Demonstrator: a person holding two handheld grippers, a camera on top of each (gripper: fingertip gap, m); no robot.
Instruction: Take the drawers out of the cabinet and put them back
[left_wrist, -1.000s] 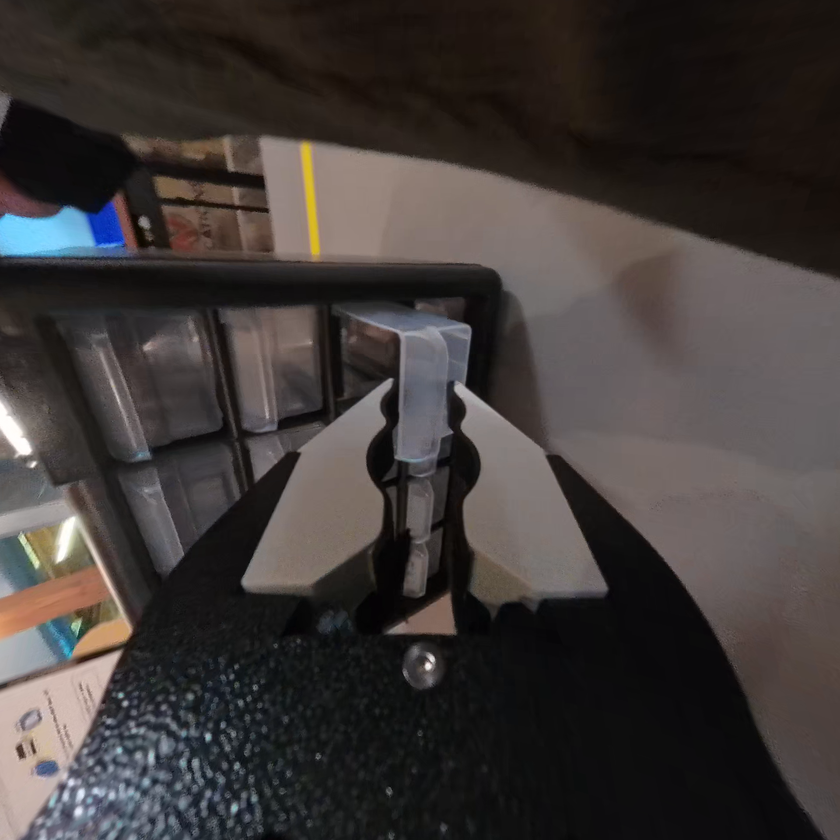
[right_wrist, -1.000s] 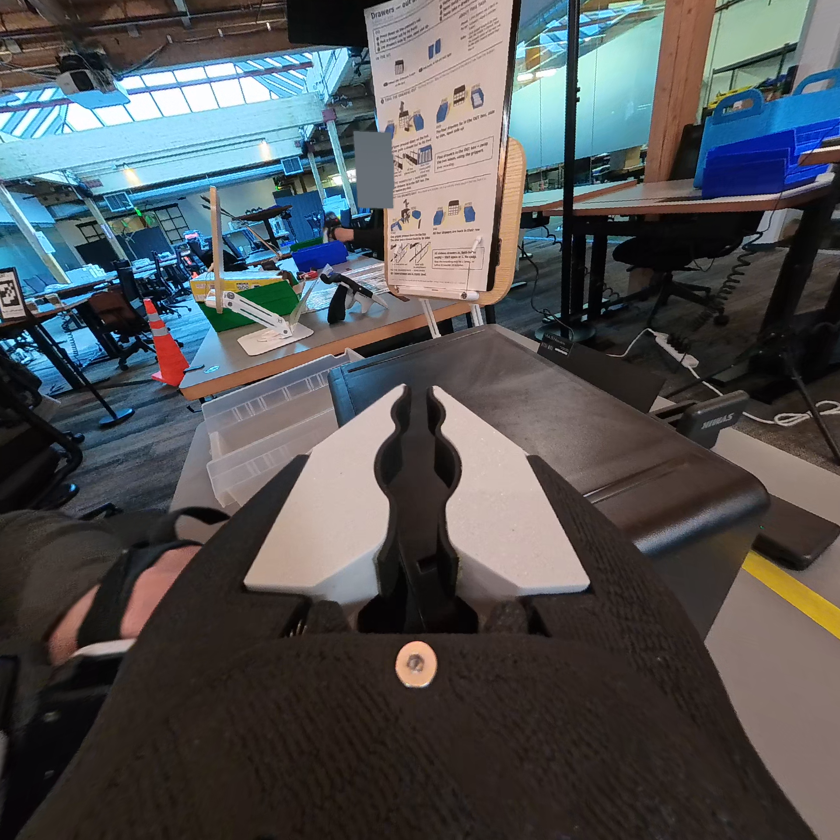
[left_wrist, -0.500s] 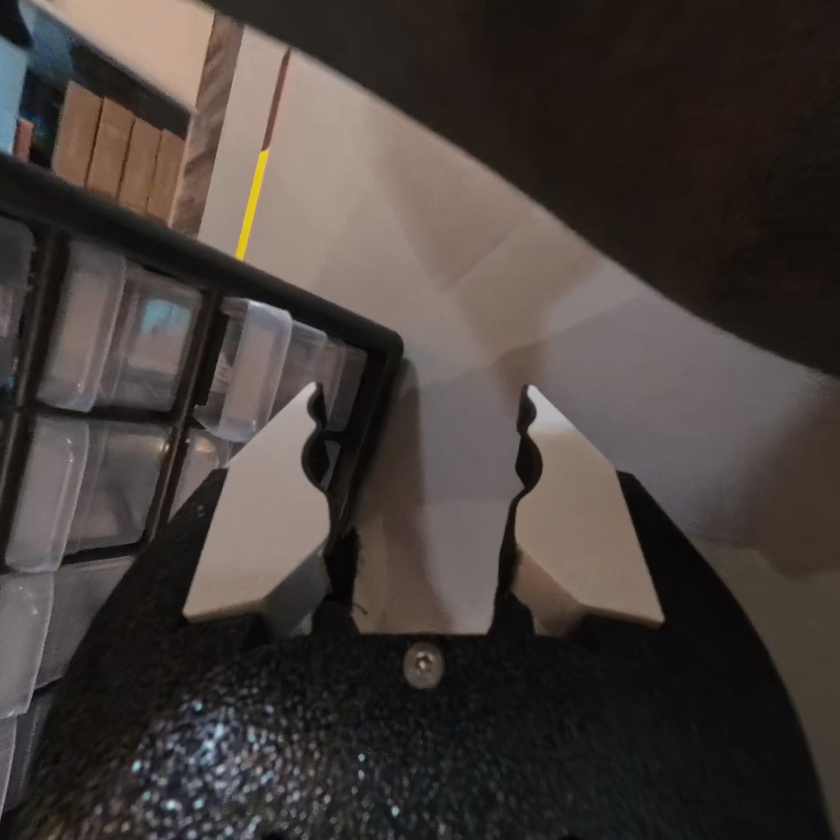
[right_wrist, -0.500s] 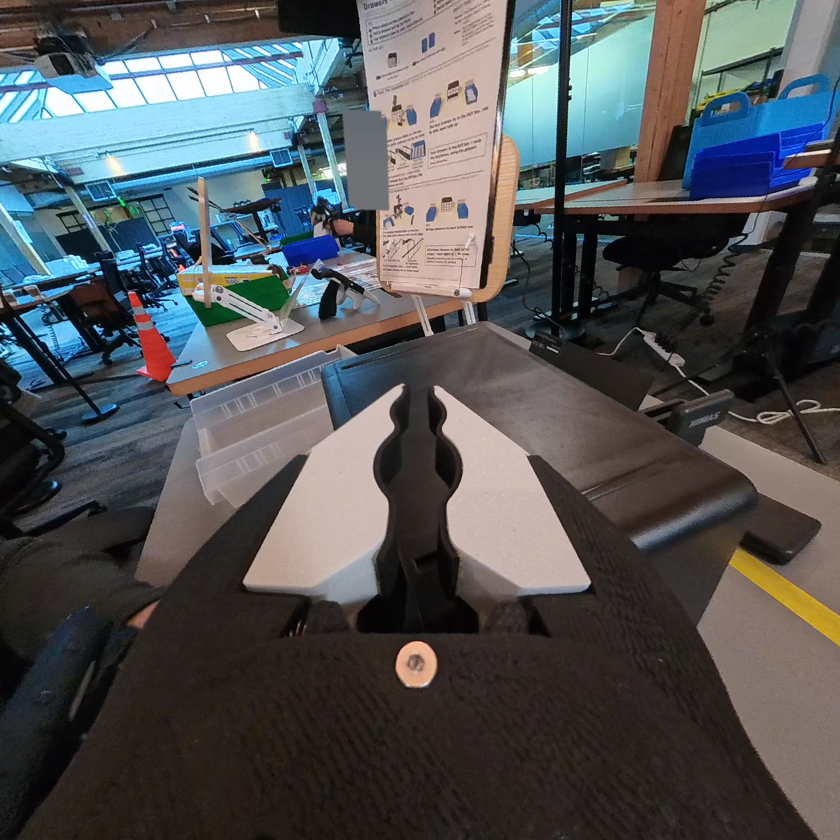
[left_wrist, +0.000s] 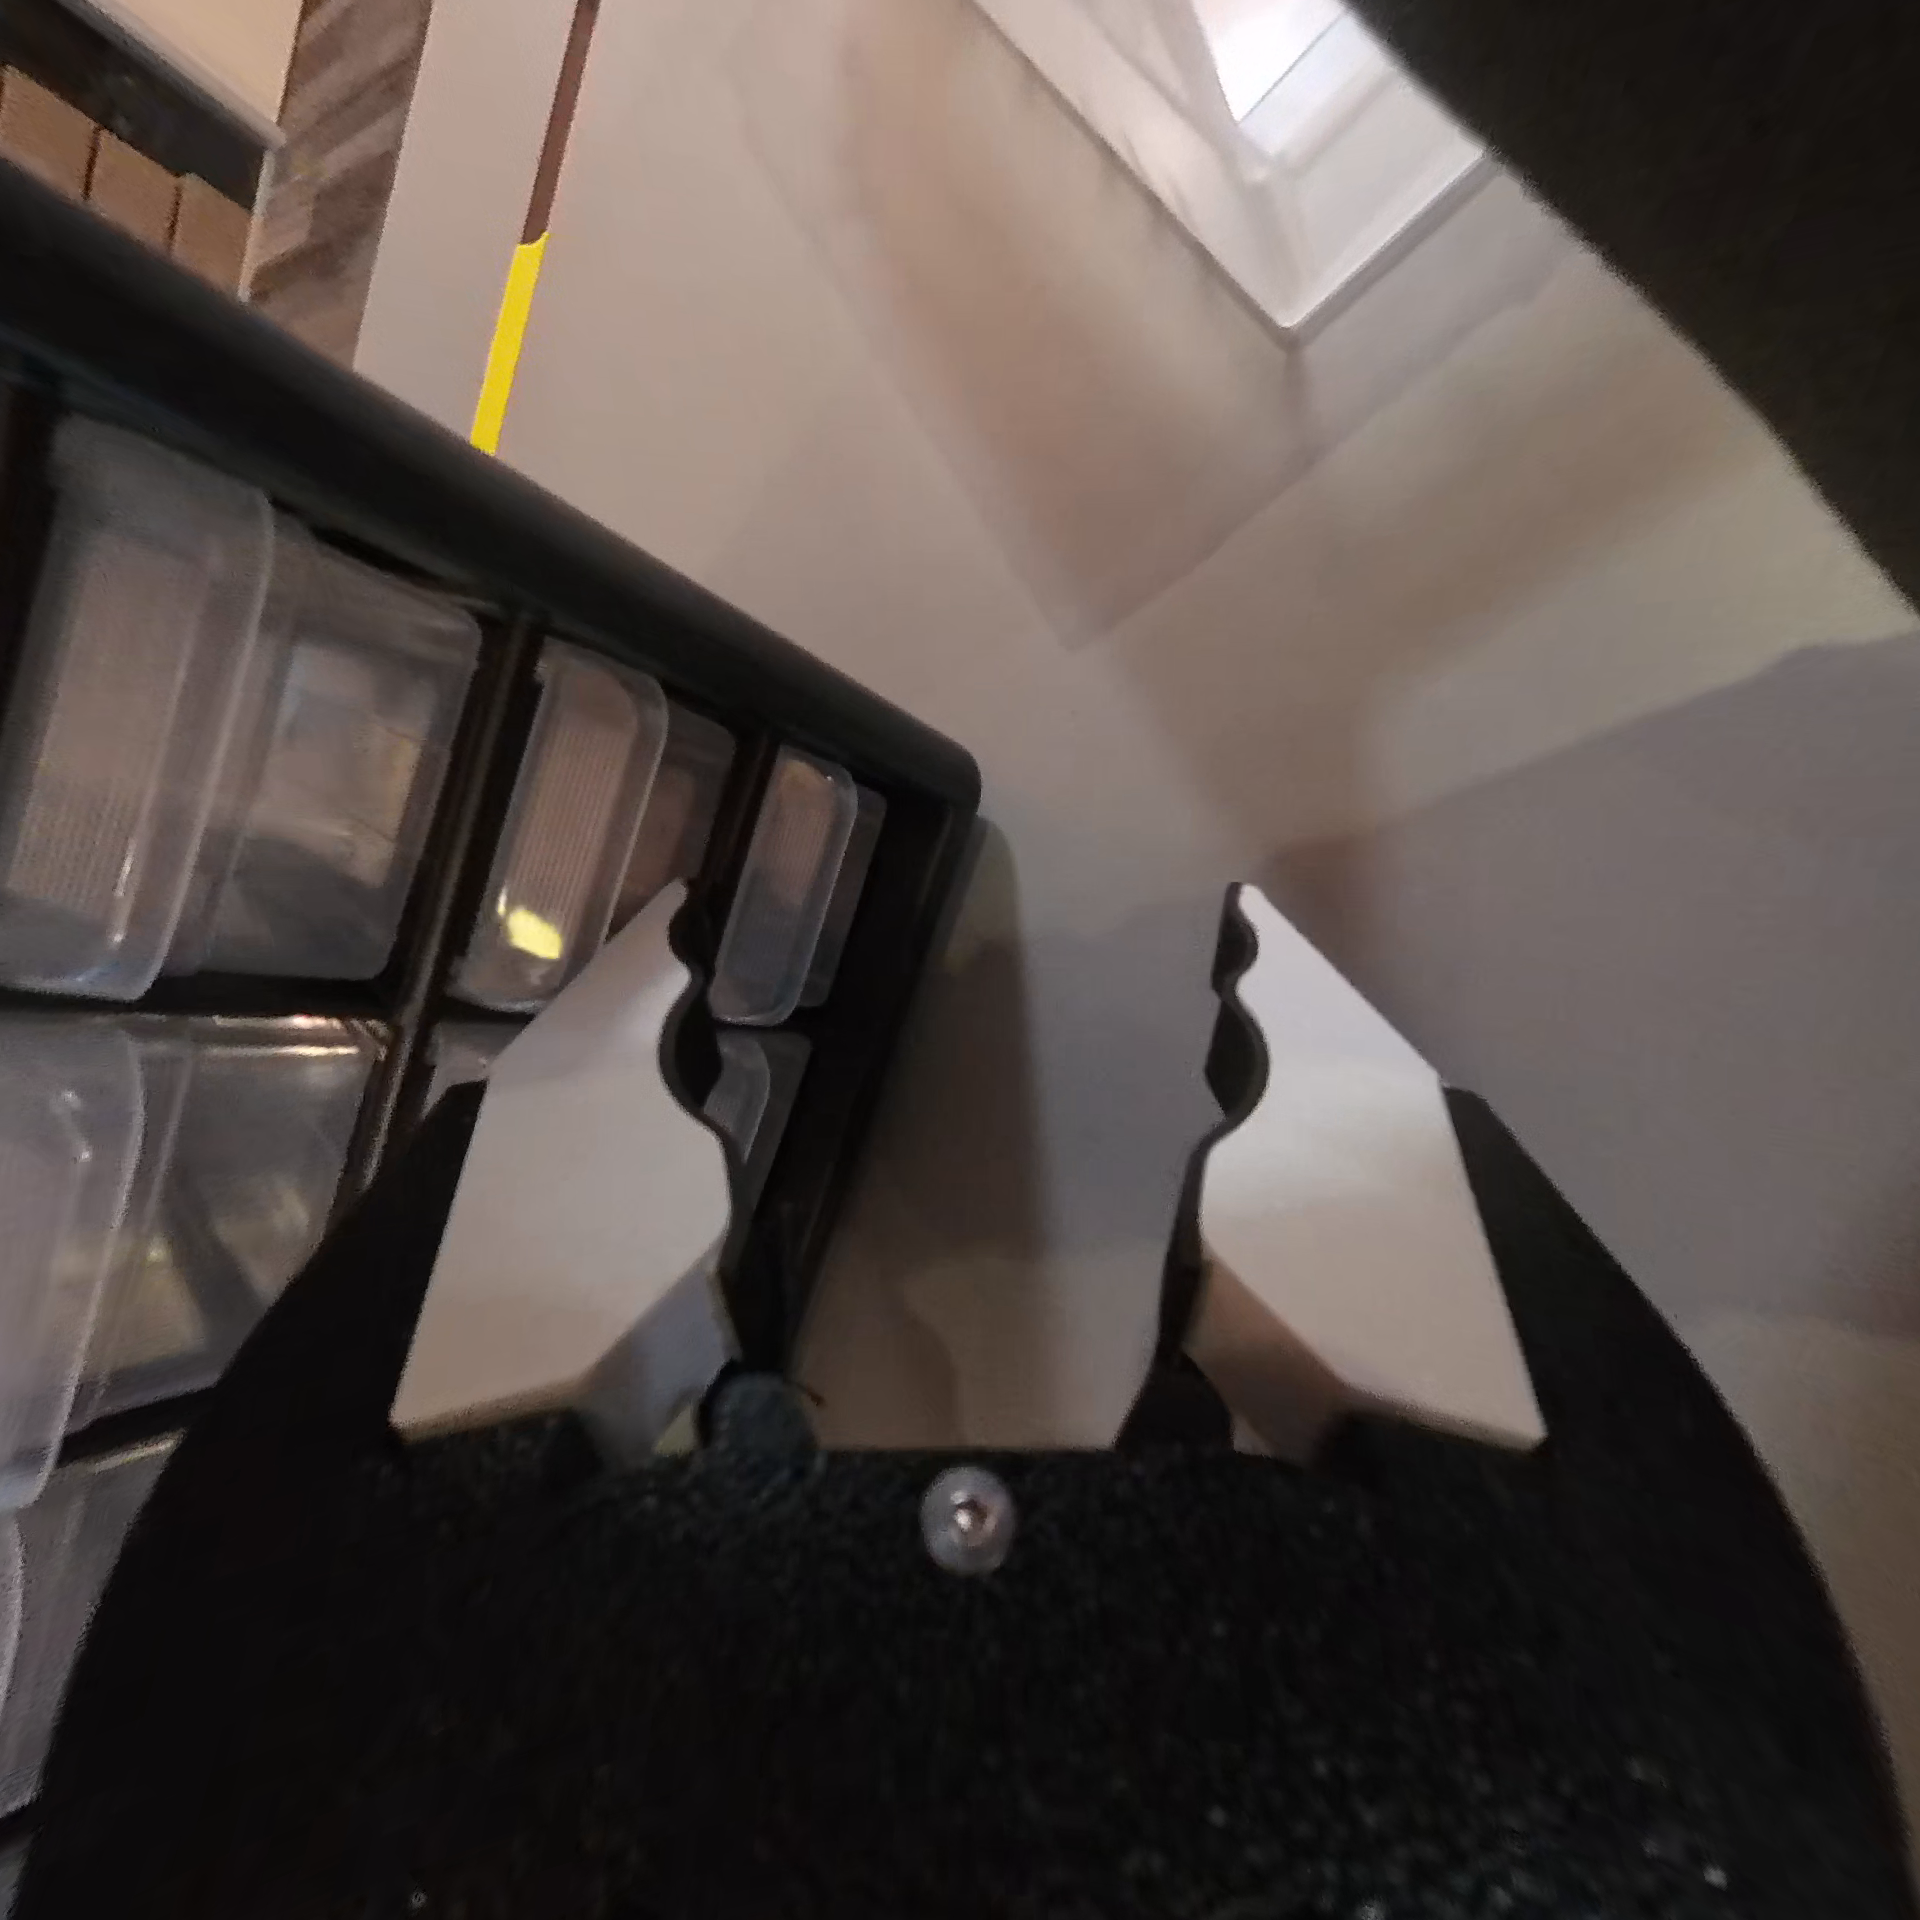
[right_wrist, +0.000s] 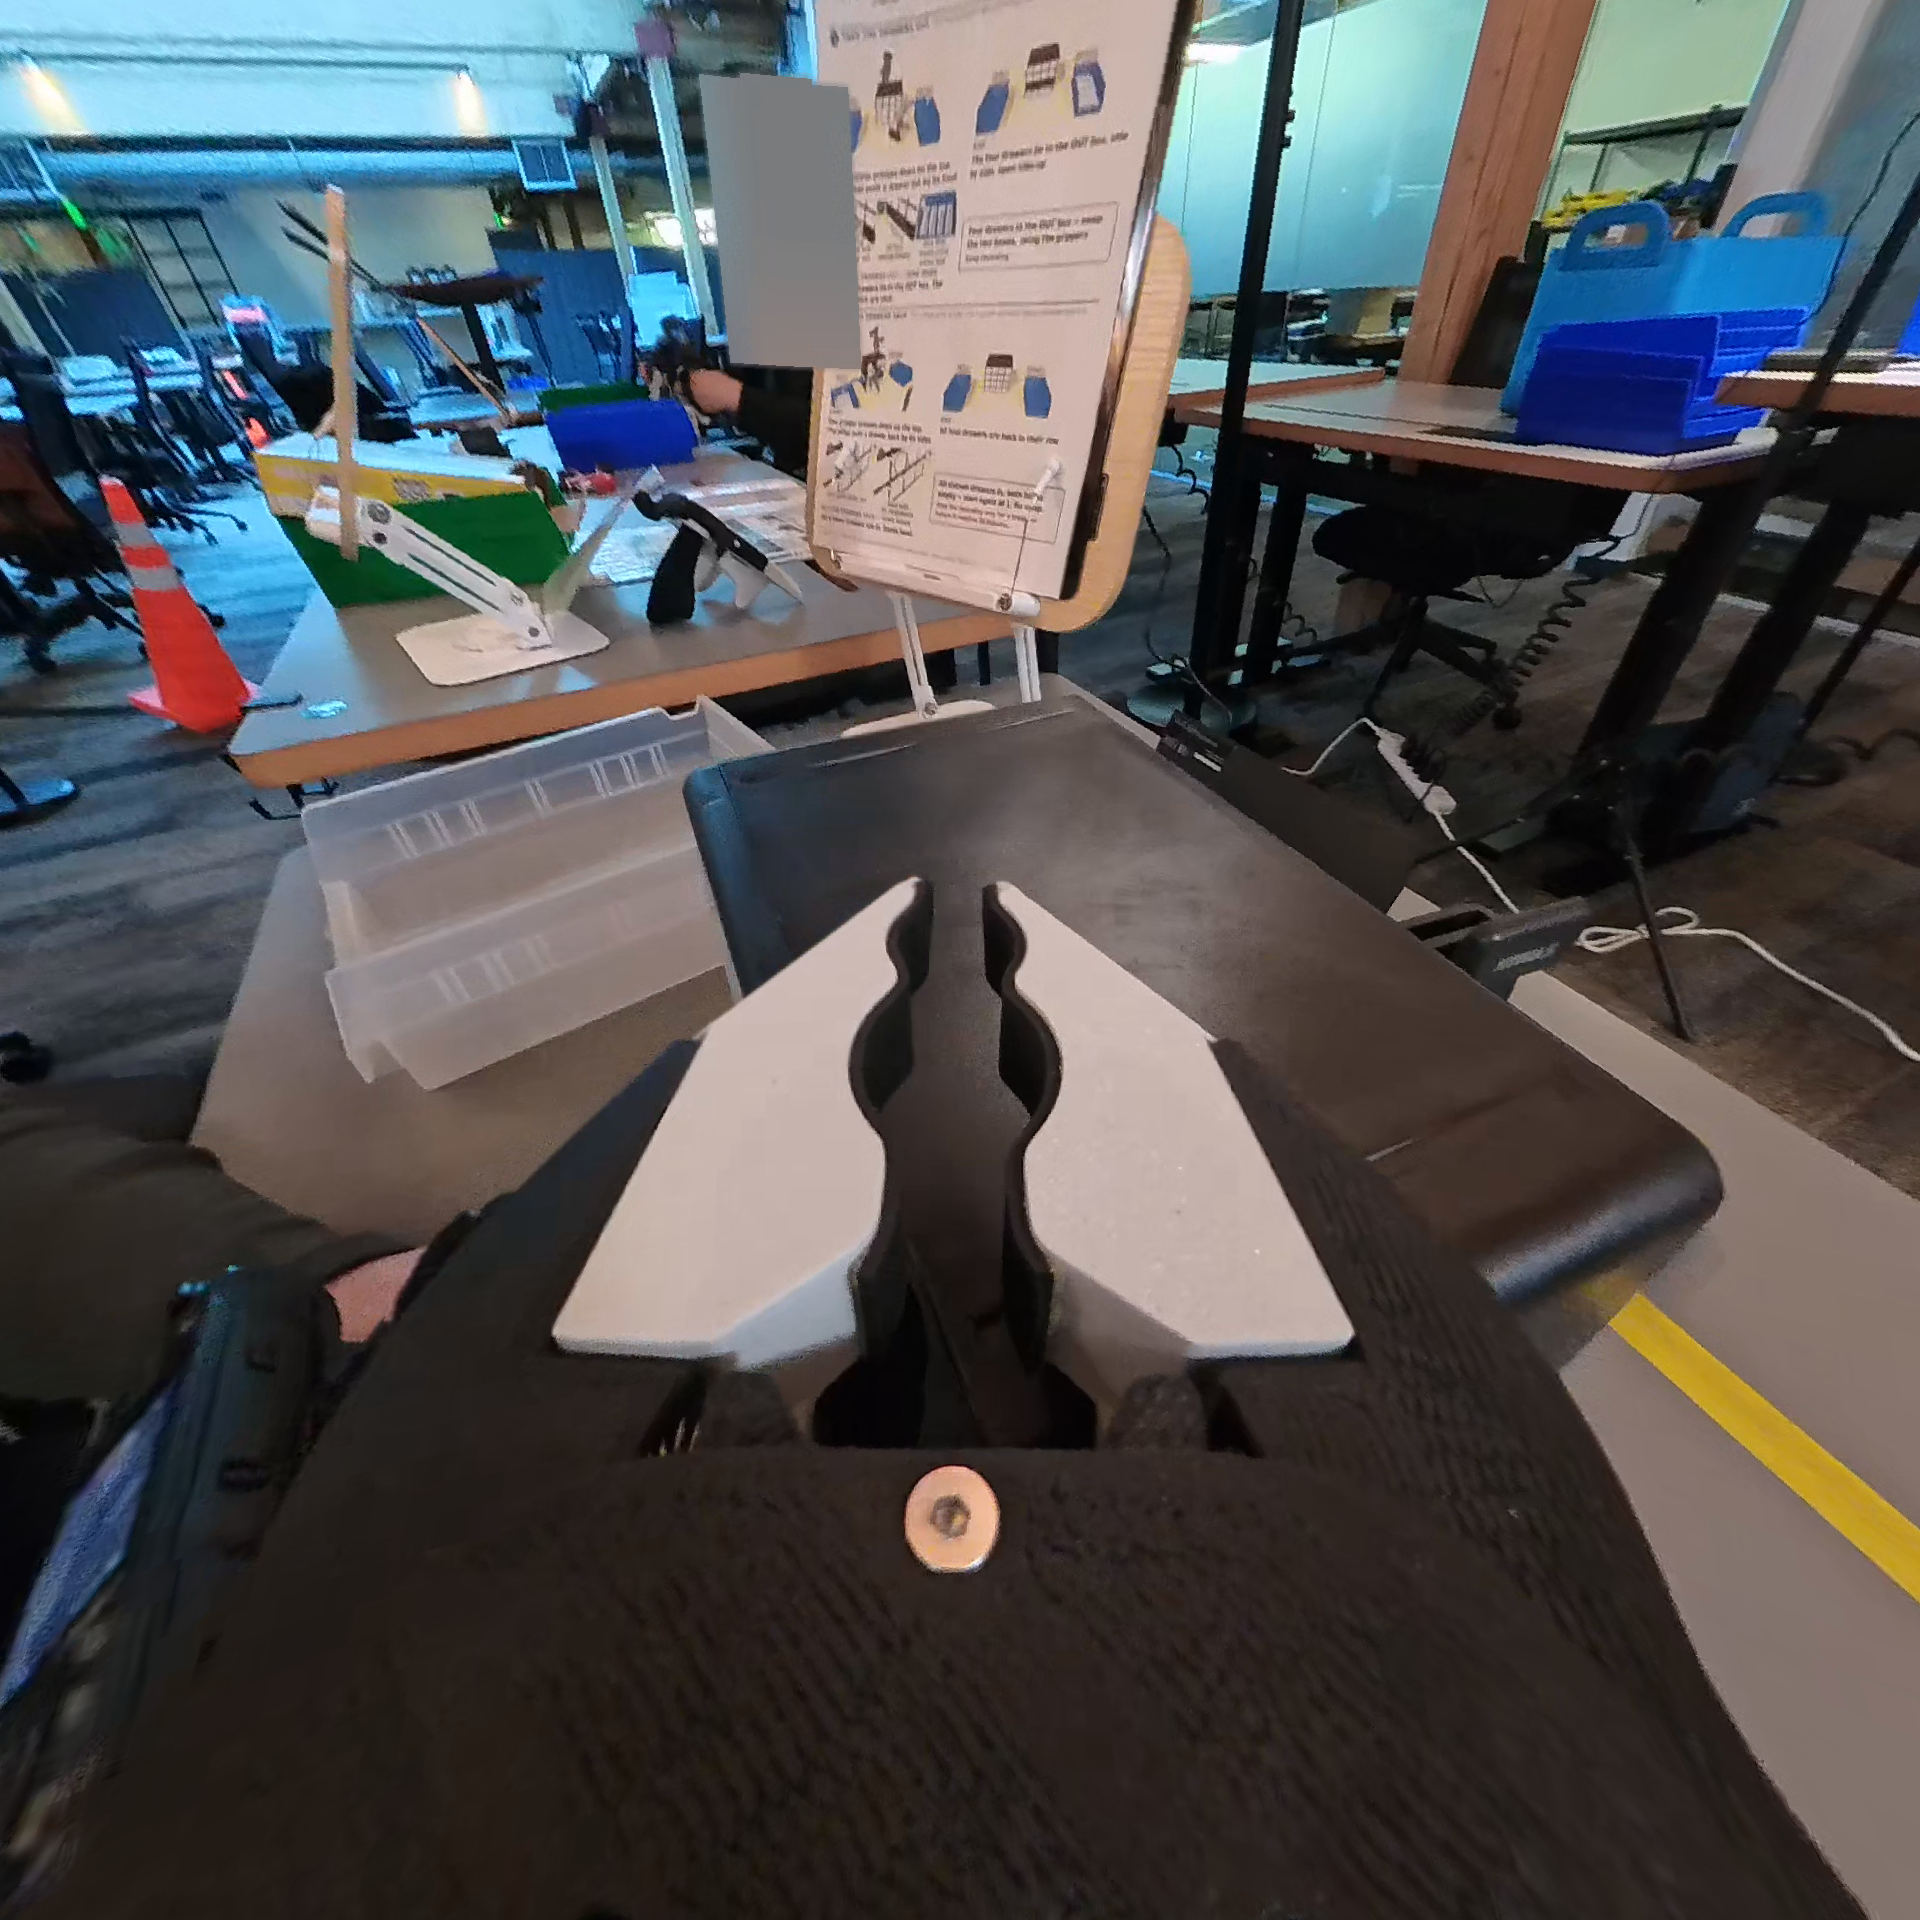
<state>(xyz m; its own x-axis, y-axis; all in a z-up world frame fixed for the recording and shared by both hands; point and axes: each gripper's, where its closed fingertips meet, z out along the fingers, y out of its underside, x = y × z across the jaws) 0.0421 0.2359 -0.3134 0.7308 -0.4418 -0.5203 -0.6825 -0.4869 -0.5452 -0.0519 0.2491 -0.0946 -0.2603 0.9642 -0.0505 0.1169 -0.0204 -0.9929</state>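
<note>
The black cabinet (left_wrist: 727, 665) fills the left of the left wrist view, with several clear drawers in its slots. The top right drawer (left_wrist: 784, 894) sits in its slot, its handle just past my left finger. My left gripper (left_wrist: 961, 914) is open and empty, beside the cabinet's right edge over the pale table. In the right wrist view my right gripper (right_wrist: 954, 899) is shut and empty, resting low over the cabinet's black top (right_wrist: 1195, 935). Two clear drawers (right_wrist: 520, 883) lie on the table left of the cabinet.
An instruction board on a stand (right_wrist: 997, 312) rises behind the cabinet. A yellow tape line (right_wrist: 1766, 1444) crosses the table at right. A sleeved arm (right_wrist: 125, 1226) and the other gripper's body show at lower left. Desks, chairs and an orange cone (right_wrist: 171, 623) stand farther off.
My left gripper let go of the top right drawer's handle, opened and drew back to the right; the drawer now sits in its slot. The right gripper stayed shut over the cabinet top.
</note>
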